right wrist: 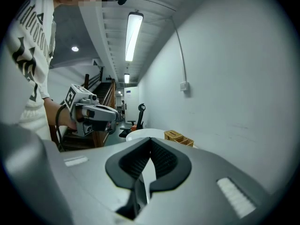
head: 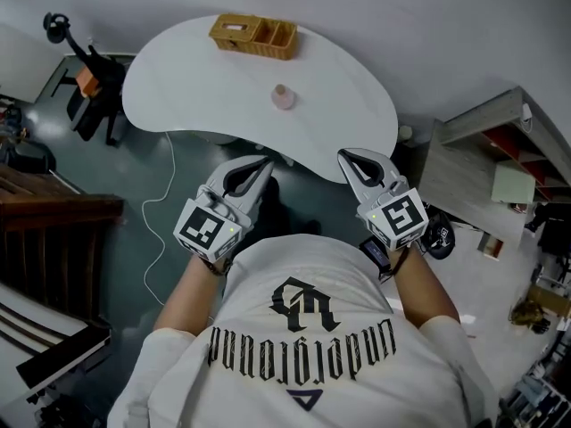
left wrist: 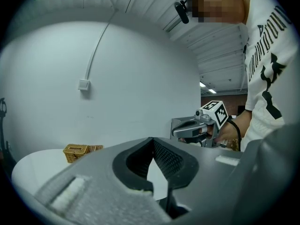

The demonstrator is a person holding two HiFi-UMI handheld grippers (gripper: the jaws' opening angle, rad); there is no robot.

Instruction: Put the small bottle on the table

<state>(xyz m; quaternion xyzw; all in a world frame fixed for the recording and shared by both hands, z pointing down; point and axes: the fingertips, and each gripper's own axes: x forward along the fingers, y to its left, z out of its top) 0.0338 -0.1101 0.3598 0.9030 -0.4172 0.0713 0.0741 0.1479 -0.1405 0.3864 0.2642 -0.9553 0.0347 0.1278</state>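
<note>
Your left hand-held gripper (head: 266, 163) and right hand-held gripper (head: 344, 157) are both pressed together, empty. The small bottle (head: 284, 96) stands on the white surface (head: 178, 83), with a wicker basket (head: 253, 36) beyond it.

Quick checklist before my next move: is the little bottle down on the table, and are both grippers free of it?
1. Small bottle standing on the table: ok.
2. Left gripper shut with nothing between its jaws: ok.
3. Right gripper shut and empty: ok.
4. Both grippers apart from the bottle, near the table's front edge: ok.
5. Bottle apart from the wicker basket at the far side: ok.
6. Bottle's cap seated: cannot tell, too small in the head view.
</note>
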